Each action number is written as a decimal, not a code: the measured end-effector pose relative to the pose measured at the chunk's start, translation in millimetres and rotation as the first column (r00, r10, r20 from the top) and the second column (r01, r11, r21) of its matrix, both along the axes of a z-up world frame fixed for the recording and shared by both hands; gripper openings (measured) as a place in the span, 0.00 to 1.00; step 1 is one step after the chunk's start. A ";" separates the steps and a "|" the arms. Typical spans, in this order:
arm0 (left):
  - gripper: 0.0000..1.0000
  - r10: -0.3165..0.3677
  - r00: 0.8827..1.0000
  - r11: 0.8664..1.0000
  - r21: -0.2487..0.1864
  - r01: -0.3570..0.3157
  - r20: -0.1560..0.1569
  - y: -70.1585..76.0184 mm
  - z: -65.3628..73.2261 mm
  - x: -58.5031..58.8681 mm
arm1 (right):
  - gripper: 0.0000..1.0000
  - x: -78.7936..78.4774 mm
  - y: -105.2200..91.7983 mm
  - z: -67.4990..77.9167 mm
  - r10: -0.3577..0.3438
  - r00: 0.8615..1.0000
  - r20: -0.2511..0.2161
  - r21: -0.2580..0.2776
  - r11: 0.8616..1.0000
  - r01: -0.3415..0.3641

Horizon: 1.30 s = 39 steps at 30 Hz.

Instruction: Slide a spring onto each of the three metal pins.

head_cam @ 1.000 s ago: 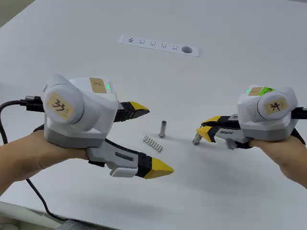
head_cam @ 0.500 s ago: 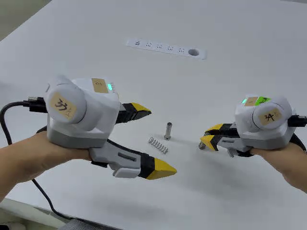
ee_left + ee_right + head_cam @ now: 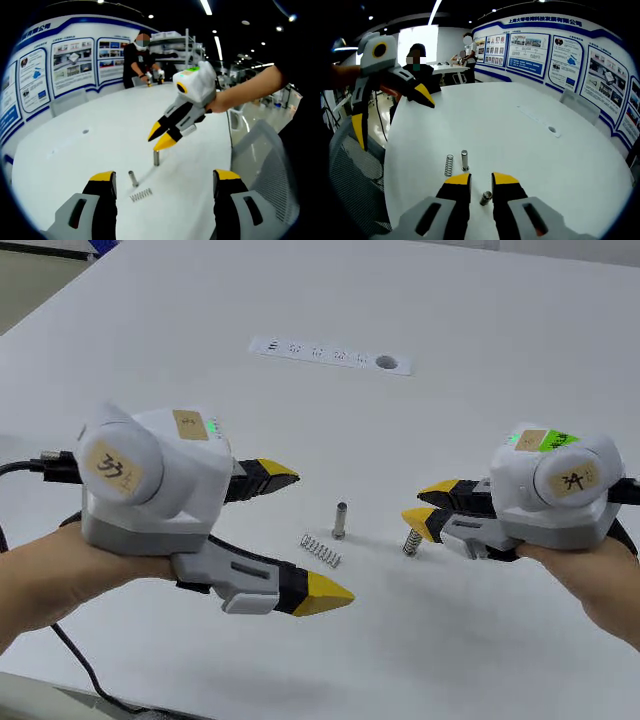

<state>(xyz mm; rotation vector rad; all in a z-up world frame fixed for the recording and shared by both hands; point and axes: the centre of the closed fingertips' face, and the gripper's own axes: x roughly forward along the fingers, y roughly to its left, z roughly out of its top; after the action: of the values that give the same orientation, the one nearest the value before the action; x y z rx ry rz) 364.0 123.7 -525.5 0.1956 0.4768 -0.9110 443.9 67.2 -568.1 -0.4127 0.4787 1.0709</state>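
1. The left gripper [image 3: 298, 532], at 8 o'clock on the table [image 3: 480, 370], spreads its jaws wide and holds nothing.
2. The right gripper [image 3: 426, 505], at 4 o'clock, has its jaws narrowly parted and empty, tips just above a spring-wrapped pin [image 3: 411, 542].
3. A bare pin [image 3: 340, 520] stands upright between the grippers, and a loose spring [image 3: 320, 551] lies flat at its 7 o'clock.
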 end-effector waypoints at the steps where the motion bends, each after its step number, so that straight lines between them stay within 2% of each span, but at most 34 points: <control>1: 0.81 0.001 1.000 1.000 0.000 -0.001 0.001 0.5 0.2 0.0 | 0.17 -3.1 1.7 1.3 0.002 1.000 0.000 0.004 1.000 -0.002; 3: 0.81 -0.003 1.000 1.000 0.008 0.003 0.003 2.1 -0.3 -0.7 | 0.17 -11.4 6.8 -1.1 0.023 1.000 -0.002 -0.004 1.000 -0.023; 5: 0.81 -0.011 1.000 1.000 0.011 0.011 0.004 3.3 -1.2 -1.6 | 0.17 -21.2 12.6 -9.6 0.034 0.999 -0.039 -0.018 0.999 -0.035; 7: 0.81 -0.012 1.000 1.000 0.014 0.012 0.003 5.3 -3.5 -1.0 | 0.17 -26.9 20.8 -17.6 0.054 0.998 -0.043 -0.048 0.997 -0.056; 9: 0.82 -0.007 1.000 1.000 0.015 0.007 0.000 7.5 -5.8 0.3 | 0.17 -29.7 28.3 -24.4 0.055 0.996 -0.065 -0.064 0.996 -0.059; 11: 0.82 -0.005 1.000 1.000 0.021 0.005 -0.006 9.5 -8.2 0.0 | 0.17 -33.5 39.4 -30.9 0.062 0.993 -0.103 -0.053 0.996 -0.068; 14: 0.83 -0.004 1.000 0.999 0.033 0.004 -0.004 14.3 -11.4 -1.2 | 0.17 -36.7 52.5 -46.3 0.070 0.989 -0.133 -0.080 0.994 -0.081; 16: 0.83 -0.006 1.000 1.000 0.016 0.006 -0.004 14.7 -12.1 -1.1 | 0.17 -35.9 55.3 -53.4 0.041 0.988 -0.146 -0.092 0.994 -0.055; 17: 0.83 -0.004 1.000 1.000 -0.004 0.004 -0.021 14.2 -13.3 -1.0 | 0.17 -36.9 55.8 -59.3 0.020 0.986 -0.163 -0.105 0.994 -0.038; 23: 0.83 -0.012 1.000 1.000 0.003 0.012 -0.029 16.8 -16.2 -0.2 | 0.17 -35.3 57.3 -76.6 0.010 0.985 -0.171 -0.156 0.987 -0.038; 26: 0.83 -0.016 0.999 1.000 0.006 0.016 -0.035 20.0 -19.2 1.3 | 0.18 -31.5 59.8 -78.1 -0.014 0.980 -0.196 -0.135 0.991 -0.013; 29: 0.83 -0.016 0.999 1.000 0.008 0.017 -0.042 22.2 -21.7 2.7 | 0.18 -26.4 61.2 -83.5 -0.024 0.980 -0.197 -0.143 0.990 -0.005; 32: 0.83 -0.016 0.999 1.000 0.019 0.017 -0.045 24.6 -24.5 4.2 | 0.18 -26.0 65.1 -90.4 -0.040 0.970 -0.241 -0.138 0.990 0.006; 34: 0.83 -0.019 0.999 1.000 0.024 0.020 -0.048 26.3 -26.7 5.5 | 0.18 -26.6 70.9 -90.5 -0.030 0.968 -0.251 -0.118 0.993 0.000; 36: 0.83 -0.012 0.999 1.000 0.020 0.013 -0.048 27.1 -26.8 6.6 | 0.18 -29.0 71.6 -94.6 -0.020 0.970 -0.243 -0.144 0.989 -0.016; 37: 0.83 -0.011 0.999 1.000 0.011 0.011 -0.048 26.3 -25.8 6.8 | 0.18 -28.3 68.2 -99.8 -0.025 0.974 -0.227 -0.186 0.982 -0.018; 39: 0.83 -0.012 0.999 1.000 0.010 0.012 -0.044 25.6 -25.9 7.1 | 0.17 -28.6 70.3 -98.3 -0.002 0.978 -0.208 -0.177 0.984 -0.036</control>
<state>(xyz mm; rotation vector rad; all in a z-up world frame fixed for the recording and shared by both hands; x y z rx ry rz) 371.1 149.3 -551.4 0.1885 0.5217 -0.9260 415.3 137.5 -666.4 -0.4667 0.7623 1.0966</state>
